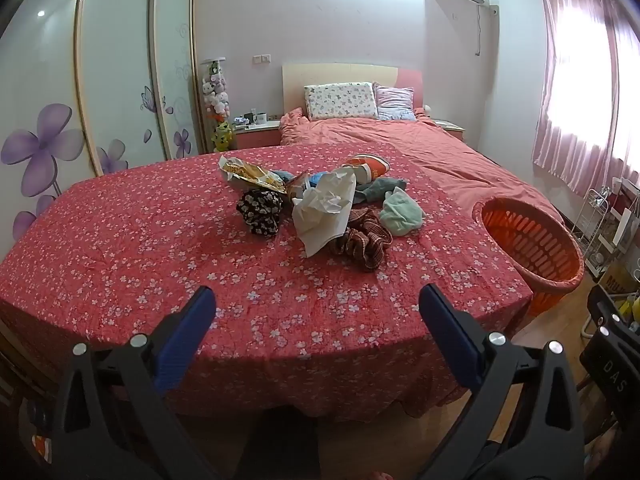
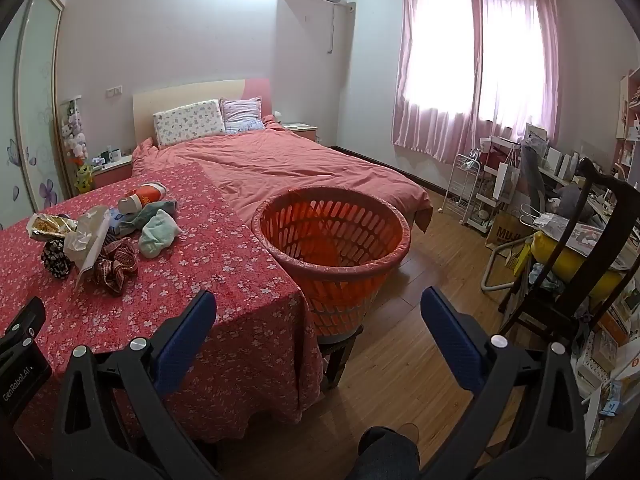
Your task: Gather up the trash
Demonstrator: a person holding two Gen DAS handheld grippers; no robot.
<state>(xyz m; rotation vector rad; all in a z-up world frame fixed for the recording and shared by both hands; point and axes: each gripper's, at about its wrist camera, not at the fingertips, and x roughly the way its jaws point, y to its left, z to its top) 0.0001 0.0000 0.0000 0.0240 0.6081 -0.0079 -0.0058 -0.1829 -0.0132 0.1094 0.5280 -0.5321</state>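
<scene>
Both tools stand spread wide and hold nothing: the left gripper (image 1: pixel 316 300) over the red flowered cloth (image 1: pixel 140 248), the right gripper (image 2: pixel 318 304) facing the orange basket (image 2: pixel 336 268). The trash pile (image 1: pixel 320 204), crumpled paper among wrappers and socks, lies mid-cloth, apart from the basket.

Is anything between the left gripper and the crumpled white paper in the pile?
Nothing visible: only bare flowered cloth lies between the open left gripper and the white paper. A striped cloth sits right beside the paper.

Bedroom: pale walls, wood floor (image 2: pixel 420 248), pink curtains (image 2: pixel 476 64) over bright window, floral wardrobe doors (image 1: pixel 100 80), headboard (image 1: pixel 340 76).
</scene>
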